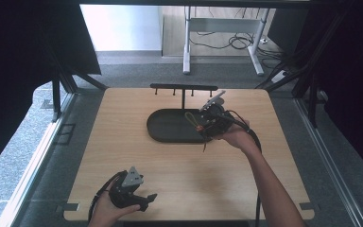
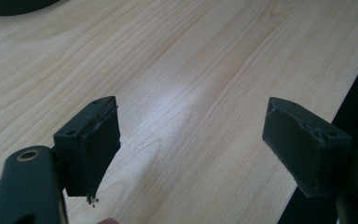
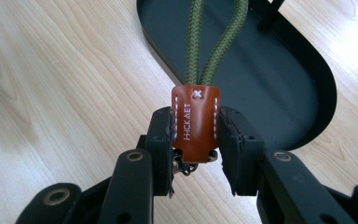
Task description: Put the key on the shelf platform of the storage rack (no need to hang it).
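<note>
In the high view, the left gripper is held low at the near edge of the wooden table, while the right gripper is raised over the black oval tray, a T-shaped rack behind it. In the left gripper view, the jaws are spread wide over bare wood. In the right gripper view, a brown leather tab is clamped between the jaws, its green cord loop stretched over the tray.

The left hand-held gripper sits low at seven o'clock, jaws spread wide. The right hand-held gripper, forearm reaching toward one o'clock, is clamped on a leather tag.
</note>
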Motion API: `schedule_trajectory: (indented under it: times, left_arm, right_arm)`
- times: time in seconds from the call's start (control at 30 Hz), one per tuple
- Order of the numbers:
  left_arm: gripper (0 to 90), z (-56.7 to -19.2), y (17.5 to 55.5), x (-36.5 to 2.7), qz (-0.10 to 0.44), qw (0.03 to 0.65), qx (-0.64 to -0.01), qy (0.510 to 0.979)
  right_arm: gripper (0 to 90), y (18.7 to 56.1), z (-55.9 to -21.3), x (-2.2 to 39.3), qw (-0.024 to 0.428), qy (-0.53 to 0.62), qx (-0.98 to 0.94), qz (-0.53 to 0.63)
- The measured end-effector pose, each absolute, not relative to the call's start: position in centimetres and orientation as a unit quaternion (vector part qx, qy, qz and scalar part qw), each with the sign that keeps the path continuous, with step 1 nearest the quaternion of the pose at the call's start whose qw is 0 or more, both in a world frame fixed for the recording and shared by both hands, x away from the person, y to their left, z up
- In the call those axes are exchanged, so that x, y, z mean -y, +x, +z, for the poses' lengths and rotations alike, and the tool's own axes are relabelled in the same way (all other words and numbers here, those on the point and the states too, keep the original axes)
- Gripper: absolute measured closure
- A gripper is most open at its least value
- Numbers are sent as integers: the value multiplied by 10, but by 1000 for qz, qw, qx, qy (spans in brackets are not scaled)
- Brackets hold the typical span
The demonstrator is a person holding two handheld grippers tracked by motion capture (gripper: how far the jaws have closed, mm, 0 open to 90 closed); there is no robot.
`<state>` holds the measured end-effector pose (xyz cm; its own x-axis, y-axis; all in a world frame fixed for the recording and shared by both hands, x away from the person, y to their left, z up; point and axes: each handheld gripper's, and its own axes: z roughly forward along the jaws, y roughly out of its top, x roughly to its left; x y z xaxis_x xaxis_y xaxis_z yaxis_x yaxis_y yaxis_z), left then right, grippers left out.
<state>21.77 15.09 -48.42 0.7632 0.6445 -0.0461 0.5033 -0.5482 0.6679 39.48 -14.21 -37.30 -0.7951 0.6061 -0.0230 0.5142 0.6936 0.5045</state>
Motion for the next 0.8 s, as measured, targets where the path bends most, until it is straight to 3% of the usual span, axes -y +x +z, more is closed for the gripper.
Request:
schedule_trajectory:
  times: [0.8]
  left_arm:
    - [195, -483, 218, -152, 105, 343, -328, 874]
  right_arm:
    - [666, 411, -367, 130, 95, 310, -915, 239]
